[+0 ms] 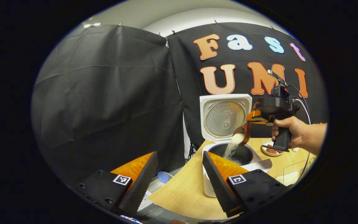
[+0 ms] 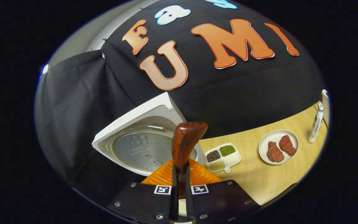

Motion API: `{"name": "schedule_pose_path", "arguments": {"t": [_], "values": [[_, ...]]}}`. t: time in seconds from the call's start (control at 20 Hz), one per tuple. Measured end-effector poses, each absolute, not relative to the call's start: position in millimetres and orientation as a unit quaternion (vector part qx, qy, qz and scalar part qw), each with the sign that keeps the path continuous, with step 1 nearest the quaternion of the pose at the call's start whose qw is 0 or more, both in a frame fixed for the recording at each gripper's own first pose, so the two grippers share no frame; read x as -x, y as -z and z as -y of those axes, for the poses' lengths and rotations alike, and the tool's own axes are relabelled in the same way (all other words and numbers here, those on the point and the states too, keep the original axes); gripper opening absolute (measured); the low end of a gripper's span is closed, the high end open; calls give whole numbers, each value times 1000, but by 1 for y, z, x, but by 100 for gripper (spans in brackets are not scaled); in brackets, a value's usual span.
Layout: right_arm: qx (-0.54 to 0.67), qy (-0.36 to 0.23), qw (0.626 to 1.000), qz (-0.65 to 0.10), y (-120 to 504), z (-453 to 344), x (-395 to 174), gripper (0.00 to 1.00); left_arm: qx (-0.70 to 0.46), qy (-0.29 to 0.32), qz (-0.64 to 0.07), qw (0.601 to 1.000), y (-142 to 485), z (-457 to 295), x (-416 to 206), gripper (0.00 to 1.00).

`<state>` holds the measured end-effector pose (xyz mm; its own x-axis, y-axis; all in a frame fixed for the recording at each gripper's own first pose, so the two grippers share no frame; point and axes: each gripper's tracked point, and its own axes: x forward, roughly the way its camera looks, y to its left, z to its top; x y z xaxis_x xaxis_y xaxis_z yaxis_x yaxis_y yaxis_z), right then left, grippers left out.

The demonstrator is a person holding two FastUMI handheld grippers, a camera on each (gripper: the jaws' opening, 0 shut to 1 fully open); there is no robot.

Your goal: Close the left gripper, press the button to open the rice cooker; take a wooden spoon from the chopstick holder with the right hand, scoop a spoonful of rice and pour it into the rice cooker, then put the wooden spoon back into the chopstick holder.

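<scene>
At centre right of the left gripper view, the right gripper [image 1: 253, 119] grips the dark brown wooden spoon [image 1: 242, 132], tipped so white rice [image 1: 232, 147] streams into the white rice cooker [image 1: 228, 152], whose lid stands open. In the right gripper view both fingers pinch the spoon's handle [image 2: 182, 146]. The left gripper [image 1: 179, 174] hangs released, jaws apart. Risk — a drifting wrist could scatter grains onto the light wooden table [image 1: 185, 189]. The lid's printing is too small to read.
</scene>
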<state>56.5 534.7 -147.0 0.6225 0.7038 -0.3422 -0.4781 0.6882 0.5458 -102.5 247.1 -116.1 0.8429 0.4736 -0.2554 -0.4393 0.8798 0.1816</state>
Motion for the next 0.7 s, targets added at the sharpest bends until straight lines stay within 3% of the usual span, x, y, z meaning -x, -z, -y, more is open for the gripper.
{"name": "schedule_pose_path", "arguments": {"t": [0.7], "values": [[-57,-406,902,-134,107,-545,-53,9,-67,-223,-150,961,117,-247,88,98]]}}
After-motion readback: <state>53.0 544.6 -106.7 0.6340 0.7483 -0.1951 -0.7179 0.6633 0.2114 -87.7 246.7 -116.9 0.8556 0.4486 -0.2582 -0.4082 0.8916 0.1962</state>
